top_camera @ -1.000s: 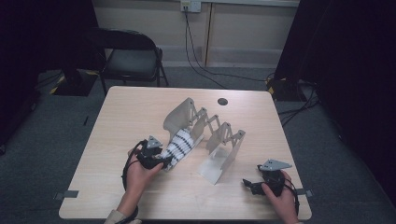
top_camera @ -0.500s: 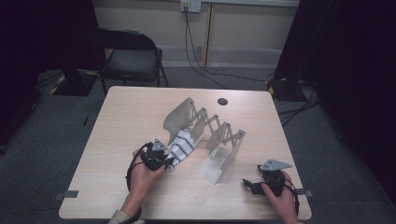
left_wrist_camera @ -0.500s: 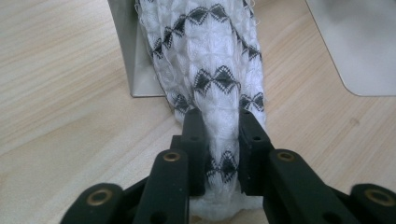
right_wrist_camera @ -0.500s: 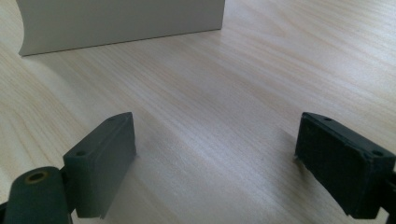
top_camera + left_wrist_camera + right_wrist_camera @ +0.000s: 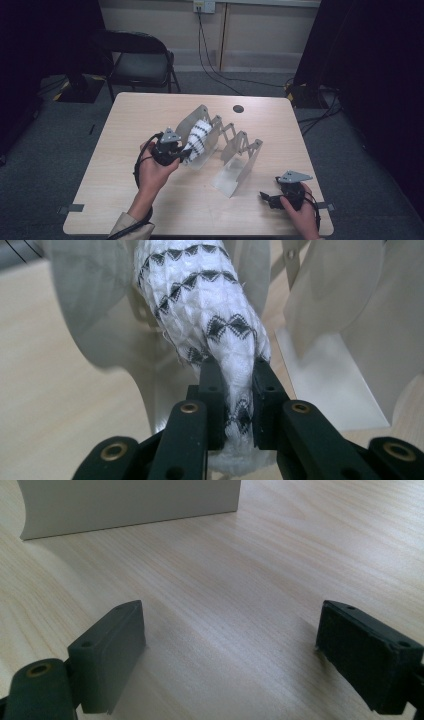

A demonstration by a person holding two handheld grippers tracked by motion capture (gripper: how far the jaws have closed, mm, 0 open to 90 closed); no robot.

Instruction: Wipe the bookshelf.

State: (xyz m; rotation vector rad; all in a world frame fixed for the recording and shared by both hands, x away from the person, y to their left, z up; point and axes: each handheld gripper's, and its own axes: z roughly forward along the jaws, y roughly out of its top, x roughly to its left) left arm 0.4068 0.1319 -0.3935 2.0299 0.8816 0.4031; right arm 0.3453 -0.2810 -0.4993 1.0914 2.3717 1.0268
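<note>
A white knitted cloth with black zigzag bands (image 5: 199, 137) hangs lifted against the left plate of a pale accordion-style rack (image 5: 240, 150) in the middle of the table. My left gripper (image 5: 186, 152) is shut on the cloth's lower end. In the left gripper view the black jaws (image 5: 234, 385) pinch the cloth (image 5: 200, 300), with the rack's plates (image 5: 345, 305) behind it. My right gripper (image 5: 265, 198) rests near the table's front right edge. It stands open (image 5: 230, 650) over bare wood, facing the rack's base plate (image 5: 125, 505).
The wooden table (image 5: 150, 115) has a small black round spot (image 5: 238, 108) near its far edge. A black folding chair (image 5: 140, 60) stands beyond the table at the left. Cables run across the grey floor behind.
My left hand has risen from the table and carried the patterned cloth up against the rack's left plate. The right hand has stayed where it was.
</note>
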